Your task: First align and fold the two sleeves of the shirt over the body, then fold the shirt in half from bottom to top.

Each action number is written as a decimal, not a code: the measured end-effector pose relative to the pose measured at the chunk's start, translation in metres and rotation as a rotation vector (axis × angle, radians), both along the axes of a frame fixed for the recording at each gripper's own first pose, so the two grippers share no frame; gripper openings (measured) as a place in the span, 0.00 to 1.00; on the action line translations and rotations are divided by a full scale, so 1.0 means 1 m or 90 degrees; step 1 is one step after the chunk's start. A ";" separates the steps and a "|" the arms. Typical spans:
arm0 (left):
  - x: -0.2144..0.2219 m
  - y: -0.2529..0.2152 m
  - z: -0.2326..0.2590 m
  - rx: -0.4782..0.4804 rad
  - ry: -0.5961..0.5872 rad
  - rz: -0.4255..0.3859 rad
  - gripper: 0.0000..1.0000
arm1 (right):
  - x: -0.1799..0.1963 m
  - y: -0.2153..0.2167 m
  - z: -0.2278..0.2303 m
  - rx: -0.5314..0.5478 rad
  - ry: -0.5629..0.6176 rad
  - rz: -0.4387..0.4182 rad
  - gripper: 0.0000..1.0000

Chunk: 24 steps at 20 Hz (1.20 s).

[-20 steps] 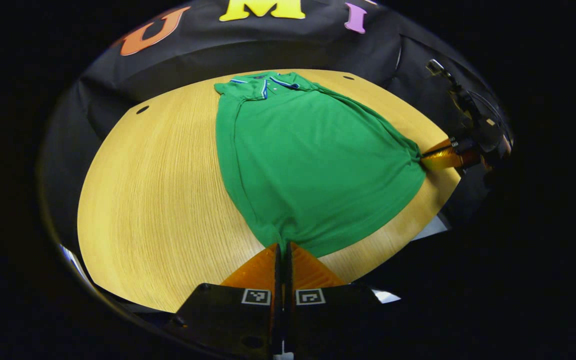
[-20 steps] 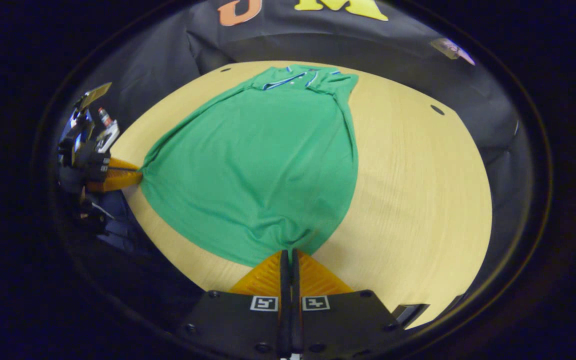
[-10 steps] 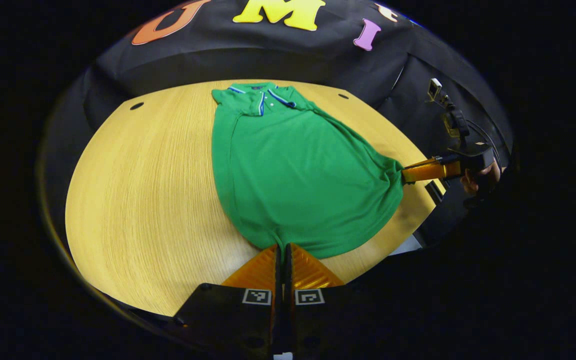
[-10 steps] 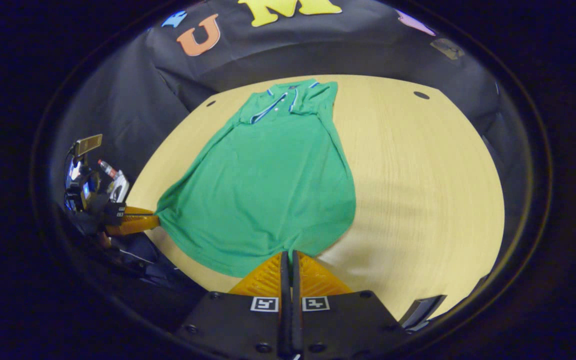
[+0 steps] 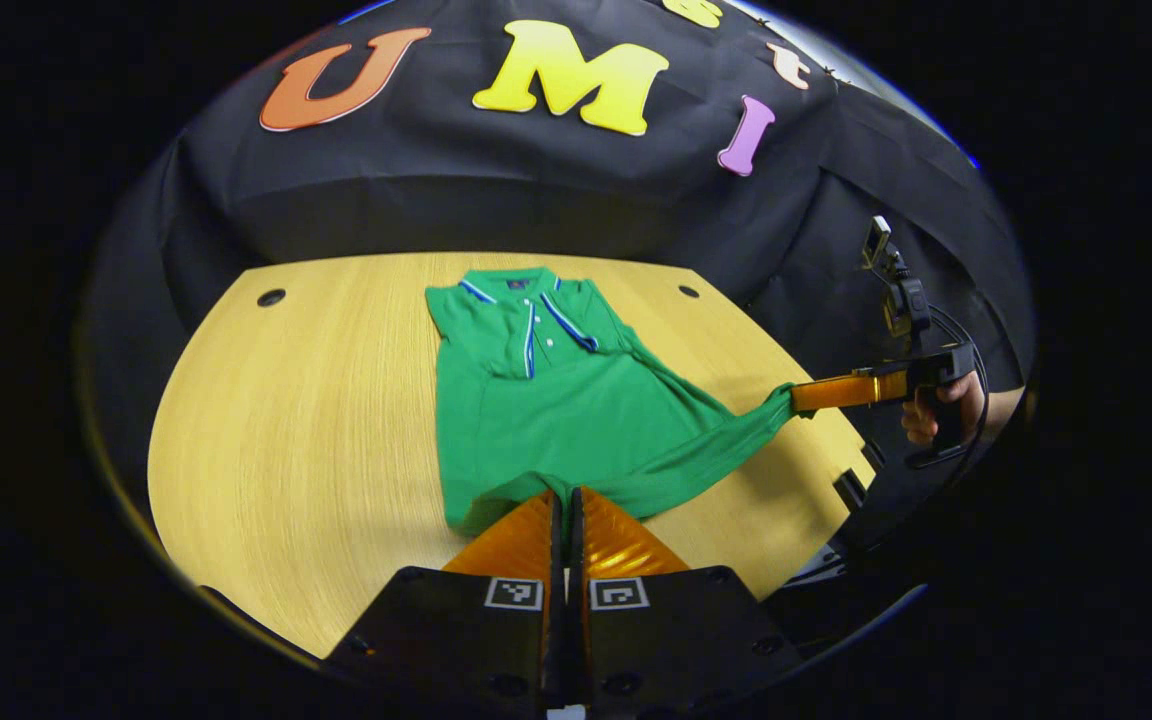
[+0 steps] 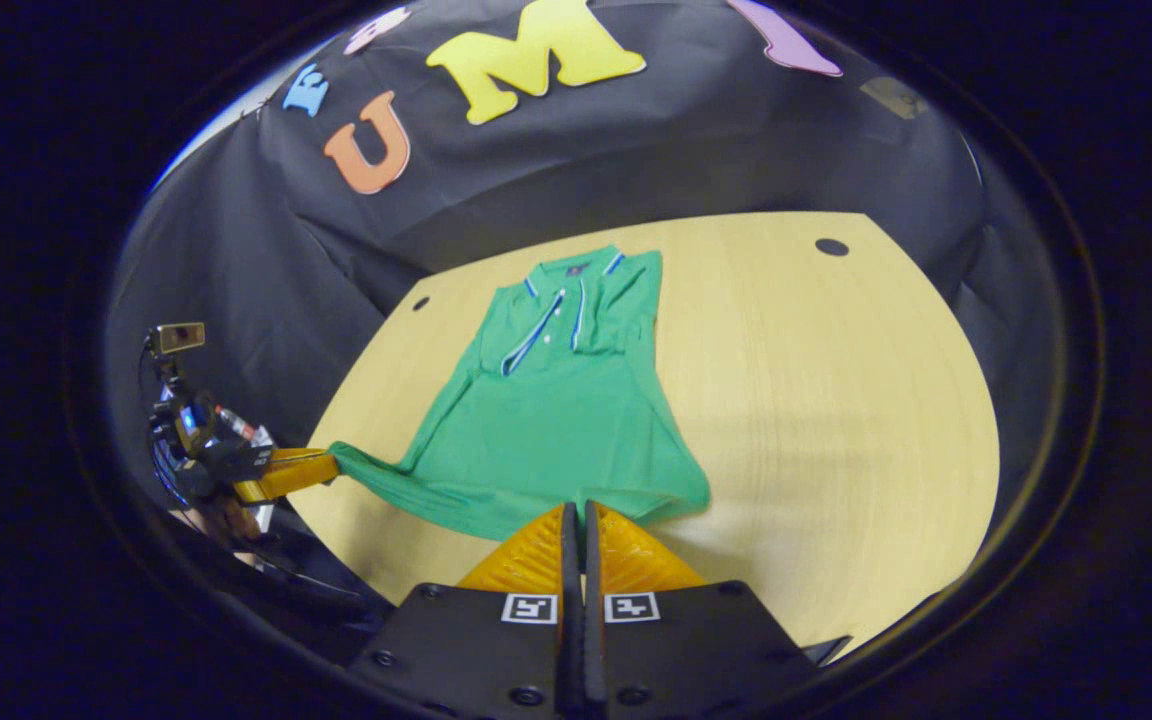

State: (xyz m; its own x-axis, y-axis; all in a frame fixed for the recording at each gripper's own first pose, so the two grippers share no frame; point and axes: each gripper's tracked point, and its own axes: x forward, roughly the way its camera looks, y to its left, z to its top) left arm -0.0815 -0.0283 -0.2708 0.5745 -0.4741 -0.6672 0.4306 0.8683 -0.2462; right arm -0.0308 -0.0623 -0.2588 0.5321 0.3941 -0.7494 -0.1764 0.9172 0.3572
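A green polo shirt (image 5: 536,400) with blue-and-white trim lies collar-far on the wooden table (image 5: 306,400), its sleeves tucked in over the body. My left gripper (image 5: 566,497) is shut on one corner of the bottom hem. The right gripper (image 5: 794,398), held by a hand (image 5: 941,410), is shut on the other hem corner and holds it off the table. In the right gripper view the shirt (image 6: 556,420) reaches from the collar down to the right gripper (image 6: 577,508), and the left gripper (image 6: 328,460) pinches the hem at the left. The hem hangs stretched between both grippers.
Black cloth walls rise behind the table (image 6: 836,400). Small dark holes (image 5: 271,297) (image 5: 688,291) sit near its far corners, and one hole (image 6: 831,246) shows in the right gripper view. Bare wood lies on both sides of the shirt. The table's near edge runs just under the grippers.
Both grippers have risen with the hem corners in them, lifting the shirt's lower part off the table. The flat green area has shrunk toward the collar.
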 end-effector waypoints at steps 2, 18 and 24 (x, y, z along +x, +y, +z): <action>0.034 -0.002 0.013 -0.013 -0.015 0.013 0.03 | 0.027 0.004 0.011 0.025 -0.009 -0.004 0.05; 0.283 0.017 0.012 -0.059 -0.077 0.103 0.03 | 0.283 0.019 0.021 0.018 -0.126 -0.032 0.02; 0.353 0.018 -0.031 -0.053 -0.083 0.137 0.03 | 0.349 0.017 -0.022 0.011 -0.136 -0.065 0.00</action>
